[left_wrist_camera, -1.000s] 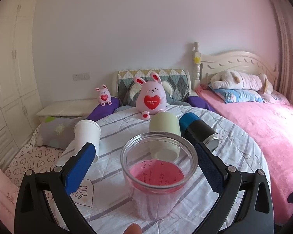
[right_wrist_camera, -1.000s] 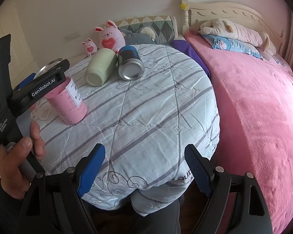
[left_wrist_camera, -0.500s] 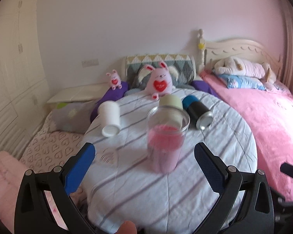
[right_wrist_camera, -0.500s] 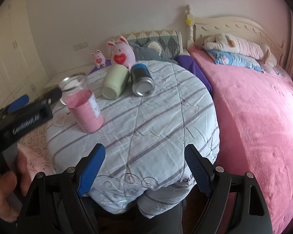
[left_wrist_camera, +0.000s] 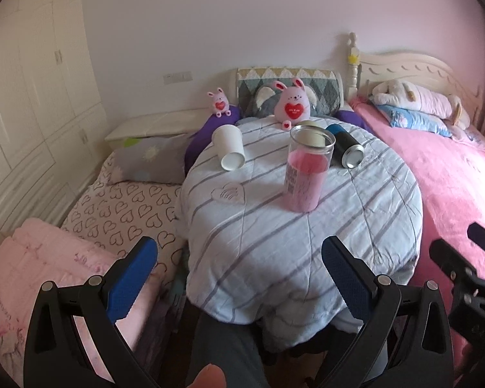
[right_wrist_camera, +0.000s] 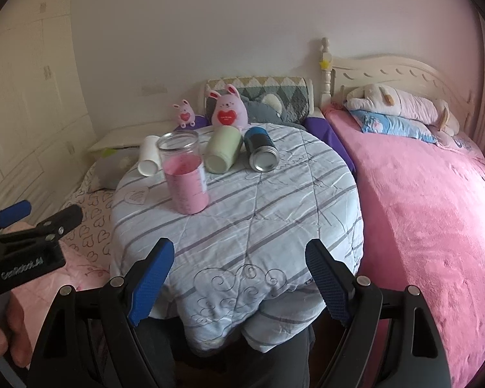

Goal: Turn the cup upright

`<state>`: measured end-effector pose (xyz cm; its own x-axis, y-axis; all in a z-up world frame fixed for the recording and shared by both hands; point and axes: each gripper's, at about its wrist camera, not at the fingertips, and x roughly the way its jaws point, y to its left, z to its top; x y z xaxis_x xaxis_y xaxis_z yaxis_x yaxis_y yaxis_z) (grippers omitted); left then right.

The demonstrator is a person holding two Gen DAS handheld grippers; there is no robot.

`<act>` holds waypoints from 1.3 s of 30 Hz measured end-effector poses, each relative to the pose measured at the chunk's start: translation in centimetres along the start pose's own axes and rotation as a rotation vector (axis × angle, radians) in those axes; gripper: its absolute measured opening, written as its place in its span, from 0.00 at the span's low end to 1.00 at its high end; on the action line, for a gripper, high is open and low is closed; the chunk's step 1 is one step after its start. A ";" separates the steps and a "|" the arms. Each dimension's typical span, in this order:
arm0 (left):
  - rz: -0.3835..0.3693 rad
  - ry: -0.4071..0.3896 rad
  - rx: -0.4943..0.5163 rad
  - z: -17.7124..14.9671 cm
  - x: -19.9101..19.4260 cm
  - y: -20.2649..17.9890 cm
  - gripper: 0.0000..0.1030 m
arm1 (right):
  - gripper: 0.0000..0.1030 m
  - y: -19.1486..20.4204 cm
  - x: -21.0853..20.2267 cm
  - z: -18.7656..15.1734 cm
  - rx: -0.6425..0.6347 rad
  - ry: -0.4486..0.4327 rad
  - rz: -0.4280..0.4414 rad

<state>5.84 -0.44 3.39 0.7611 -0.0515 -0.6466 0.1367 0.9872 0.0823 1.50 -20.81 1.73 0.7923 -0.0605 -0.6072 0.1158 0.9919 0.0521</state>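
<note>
Backed off from the pink glass jar [left_wrist_camera: 308, 174] is where your left tongs [left_wrist_camera: 239, 278] now sit: a second ago their blue pads flanked it closely, and now it stands upright on its own, well ahead of them and slightly toward their right pad. Both pads are spread wide with nothing between them. Your right tongs [right_wrist_camera: 239, 276] are likewise released and empty, hanging at the near edge of the table with the jar ahead and to their left. By the look of it that flip is done, and you are free to pick the next cup.

Three remain on their sides beyond the jar. A white paper cup [left_wrist_camera: 228, 147] lies ahead-left of the left tongs, mouth toward you. Past the jar lie a pale green cup [right_wrist_camera: 223, 154] and, just beside it on the right, a blue and black metal tumbler [right_wrist_camera: 261, 152], both mouths toward you.

They rest on a round table under a striped quilted cover [right_wrist_camera: 274, 213], soft and creased, so a cup set down may rock. Behind it sit two pink plush rabbits [left_wrist_camera: 292, 105]; a pink bed [right_wrist_camera: 420, 194] runs along the right, heart-print bedding [left_wrist_camera: 126, 207] along the left.
</note>
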 end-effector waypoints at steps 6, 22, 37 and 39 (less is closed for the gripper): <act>0.014 0.003 0.005 -0.9 -2.0 0.4 1.00 | 0.82 1.0 -1.6 0.1 -0.015 -0.039 0.012; 0.047 0.013 -0.009 -0.7 -3.0 0.9 1.00 | 0.82 1.7 -0.8 0.2 -0.019 -0.020 0.036; 0.061 0.026 -0.029 -0.2 -2.2 1.1 1.00 | 0.82 1.8 -0.2 0.3 -0.014 -0.007 0.044; 0.058 0.028 -0.037 -0.2 -2.1 1.2 1.00 | 0.82 1.7 -0.2 0.3 -0.013 -0.006 0.044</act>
<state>4.27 0.86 4.73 0.7490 0.0101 -0.6625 0.0688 0.9933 0.0929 1.70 -19.10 2.16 0.8002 -0.0174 -0.5995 0.0730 0.9950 0.0686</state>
